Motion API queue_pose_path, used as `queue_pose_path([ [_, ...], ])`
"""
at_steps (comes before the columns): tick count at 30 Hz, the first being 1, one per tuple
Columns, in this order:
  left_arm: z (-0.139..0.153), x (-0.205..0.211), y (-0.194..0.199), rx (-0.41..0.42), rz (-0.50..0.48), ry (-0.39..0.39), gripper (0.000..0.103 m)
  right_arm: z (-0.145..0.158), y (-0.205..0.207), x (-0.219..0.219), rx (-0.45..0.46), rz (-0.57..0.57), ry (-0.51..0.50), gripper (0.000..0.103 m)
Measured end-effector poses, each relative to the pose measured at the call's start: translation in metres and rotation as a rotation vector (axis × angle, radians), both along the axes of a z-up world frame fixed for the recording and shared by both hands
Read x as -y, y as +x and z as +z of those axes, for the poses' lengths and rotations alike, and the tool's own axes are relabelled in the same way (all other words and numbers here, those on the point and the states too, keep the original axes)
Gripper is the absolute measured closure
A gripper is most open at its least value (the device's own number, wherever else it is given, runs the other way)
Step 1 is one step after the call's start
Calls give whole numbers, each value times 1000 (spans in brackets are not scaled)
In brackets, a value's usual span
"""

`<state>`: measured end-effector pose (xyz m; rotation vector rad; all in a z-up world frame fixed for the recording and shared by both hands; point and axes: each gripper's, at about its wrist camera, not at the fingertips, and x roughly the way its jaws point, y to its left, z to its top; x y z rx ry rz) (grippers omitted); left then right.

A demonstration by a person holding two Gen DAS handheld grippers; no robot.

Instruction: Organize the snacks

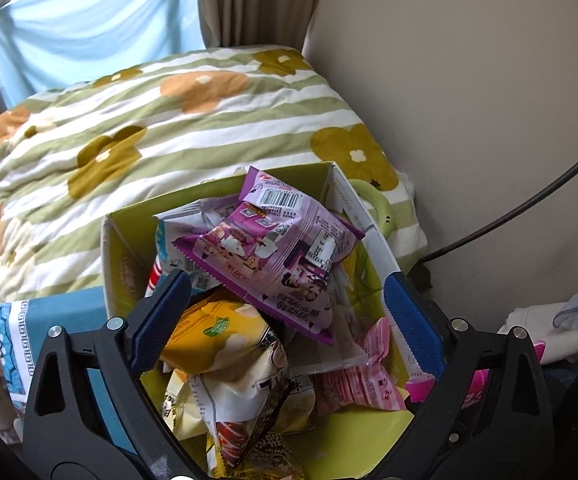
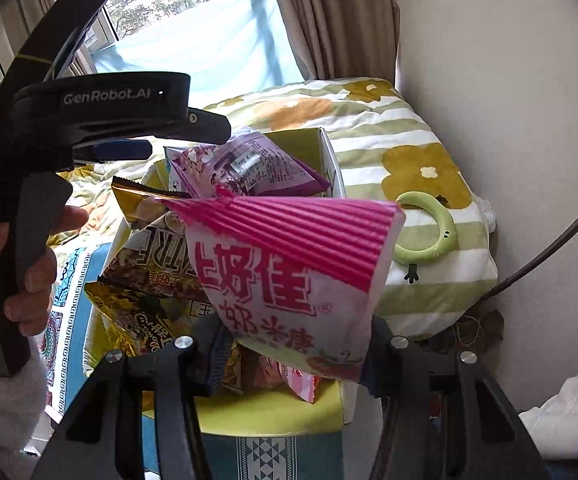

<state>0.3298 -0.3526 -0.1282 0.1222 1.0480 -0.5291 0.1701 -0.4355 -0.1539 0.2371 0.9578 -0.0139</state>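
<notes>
A yellow-green cardboard box point(image 1: 125, 256) holds several snack packets. A purple packet point(image 1: 273, 248) lies on top, a yellow one point(image 1: 217, 340) and a pink one point(image 1: 353, 384) lie below. My left gripper point(image 1: 289, 316) is open and empty, its blue pads spread just above the box; it also shows in the right wrist view point(image 2: 125, 148), hand-held. My right gripper point(image 2: 293, 356) is shut on a pink and white packet point(image 2: 293, 264) and holds it above the near end of the box point(image 2: 273, 412). The purple packet point(image 2: 249, 168) lies beyond it.
The box stands beside a bed with a green-striped flowered quilt point(image 1: 161, 128). A green ring toy point(image 2: 429, 232) lies on the quilt by the box. A blue patterned box point(image 1: 17, 336) is at the left. A wall point(image 1: 469, 100), a dark cable point(image 1: 529, 208) and white clothes point(image 2: 569, 416) are at the right.
</notes>
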Motion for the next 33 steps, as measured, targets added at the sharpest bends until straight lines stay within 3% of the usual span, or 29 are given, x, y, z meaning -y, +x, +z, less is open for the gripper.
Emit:
queue_pose_path([
  [9, 15, -52, -50, 27, 87, -3, 7, 13, -5, 3, 22, 23, 46, 55],
  [15, 12, -93, -78, 36, 176, -8, 7, 15, 4, 3, -9, 67, 92, 55],
  [27, -6, -161, -111, 7, 365, -5, 7, -21, 21, -40, -123, 213, 167, 54],
  [28, -8, -164, -114, -1, 372, -5, 7, -24, 21, -43, -120, 210, 151, 52],
  [30, -14, -170, -120, -16, 381, -3, 7, -27, 22, -44, -114, 201, 133, 36],
  [31, -16, -173, -122, -20, 383, 0, 7, -26, 21, -44, -104, 194, 135, 14],
  [32, -19, -175, -124, -23, 385, 5, 7, -24, 18, -42, -85, 180, 135, 1],
  [33, -22, -177, -127, -27, 386, 9, 7, -22, 13, -40, -61, 159, 130, 1],
])
